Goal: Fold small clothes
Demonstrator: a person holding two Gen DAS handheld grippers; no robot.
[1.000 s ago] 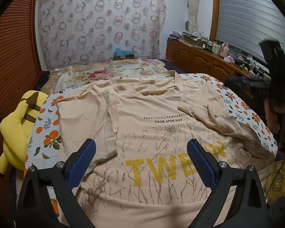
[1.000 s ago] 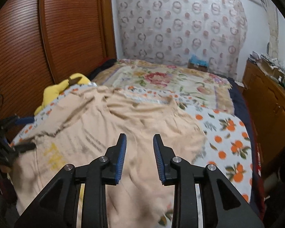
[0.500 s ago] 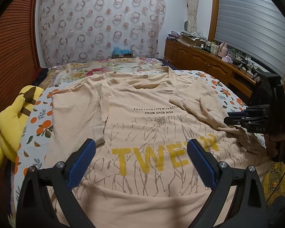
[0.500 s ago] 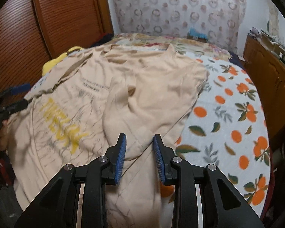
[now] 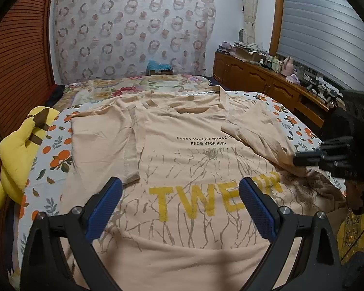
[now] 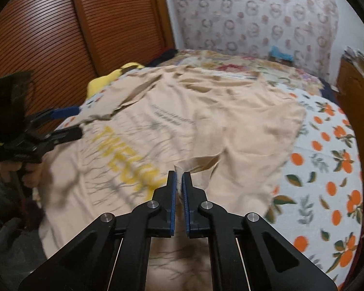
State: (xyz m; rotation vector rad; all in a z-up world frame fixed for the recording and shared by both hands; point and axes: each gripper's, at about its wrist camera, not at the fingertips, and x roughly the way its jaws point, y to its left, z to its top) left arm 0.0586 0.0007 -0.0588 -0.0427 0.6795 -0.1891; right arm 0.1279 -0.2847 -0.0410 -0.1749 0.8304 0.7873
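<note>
A peach T-shirt (image 5: 194,160) with yellow letters and small black text lies face up on the bed, collar at the far end. Its left sleeve lies folded inward over the chest side; its right sleeve (image 5: 259,131) is rumpled. My left gripper (image 5: 180,201) is open and empty above the shirt's lower front. My right gripper (image 6: 179,181) is shut on the hem of the right sleeve (image 6: 196,163) and holds it lifted a little; it shows at the right edge of the left wrist view (image 5: 303,160). The shirt fills the right wrist view (image 6: 157,126).
The bed has an orange-print sheet (image 5: 48,160) and a floral cover (image 5: 133,89) at the far end. A yellow plush toy (image 5: 19,155) lies at the left edge. A wooden cabinet (image 5: 267,84) with clutter stands right. Slatted wooden doors (image 6: 48,36) stand left.
My right gripper has closed on the right sleeve's hem and lifted it. My left gripper stays open, with the shirt sitting slightly higher in its view.
</note>
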